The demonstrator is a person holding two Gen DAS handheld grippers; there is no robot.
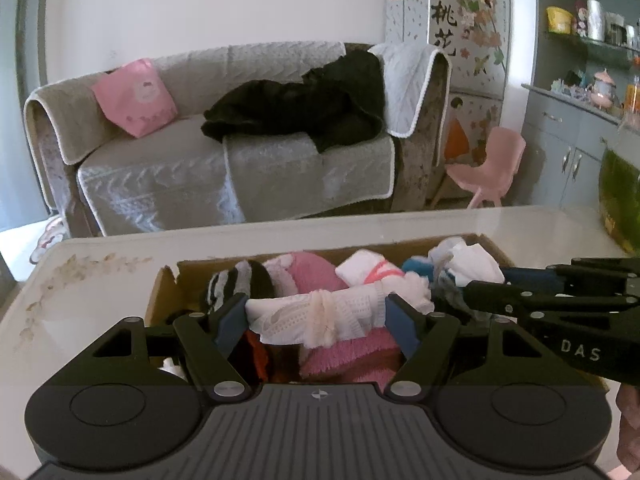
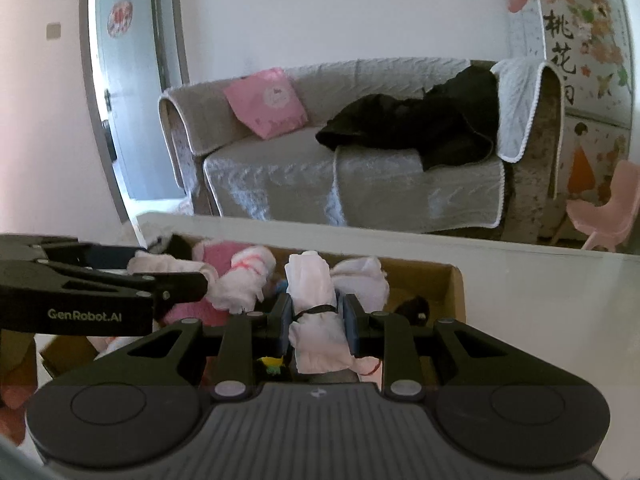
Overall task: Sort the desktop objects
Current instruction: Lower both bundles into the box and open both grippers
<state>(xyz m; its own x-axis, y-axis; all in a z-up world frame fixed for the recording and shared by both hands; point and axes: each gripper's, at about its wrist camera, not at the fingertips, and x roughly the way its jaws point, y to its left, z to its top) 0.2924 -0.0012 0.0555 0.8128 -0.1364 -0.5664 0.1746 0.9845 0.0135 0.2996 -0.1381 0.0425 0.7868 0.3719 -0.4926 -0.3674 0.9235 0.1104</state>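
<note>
Both grippers tilt down over the cardboard box. Left gripper grasps a white lace roll lengthwise; right gripper is clenched on a white bundle tied with a black band. "GenRobot.AI" shows only in the right view, "DAS" only in the left.

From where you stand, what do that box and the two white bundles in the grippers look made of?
The box: brown corrugated cardboard by the look, matte with a torn edge. The bundle across the left gripper: soft white knit, lacy pattern, tied with a pale band. The bundle in the right gripper: smooth white fabric cinched by a dark band, probably cotton.
</note>
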